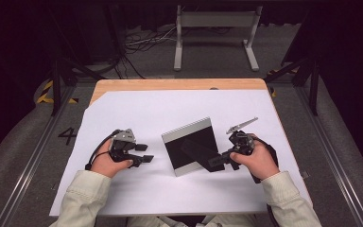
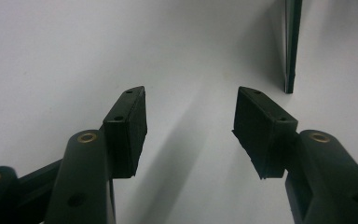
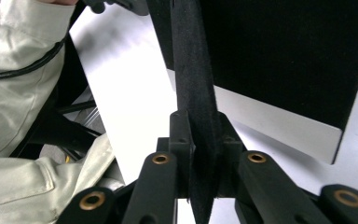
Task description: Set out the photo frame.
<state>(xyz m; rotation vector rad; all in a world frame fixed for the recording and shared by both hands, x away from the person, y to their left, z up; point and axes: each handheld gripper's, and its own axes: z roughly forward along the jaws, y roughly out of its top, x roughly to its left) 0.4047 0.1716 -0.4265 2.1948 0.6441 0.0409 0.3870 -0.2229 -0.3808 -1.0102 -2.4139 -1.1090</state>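
A picture frame [image 1: 187, 131] stands near the middle of the white sheet [image 1: 160, 106], its black back [image 3: 284, 56] with a silver border turned toward me. My right gripper [image 1: 219, 160] is shut on the frame's black easel leg [image 3: 193, 70], which runs up between its jaws in the right gripper view [image 3: 199, 135]. My left gripper [image 1: 144, 152] rests on the sheet a little left of the frame, open with nothing between its jaws [image 2: 189, 112]. The frame's thin edge [image 2: 292, 42] shows ahead of it to the right.
The white sheet covers most of the wooden table [image 1: 170, 84]. A grey metal stand [image 1: 215, 21] and loose cables [image 1: 142, 42] lie on the floor beyond the far edge. A pale sleeve [image 3: 18, 56] shows at the left of the right gripper view.
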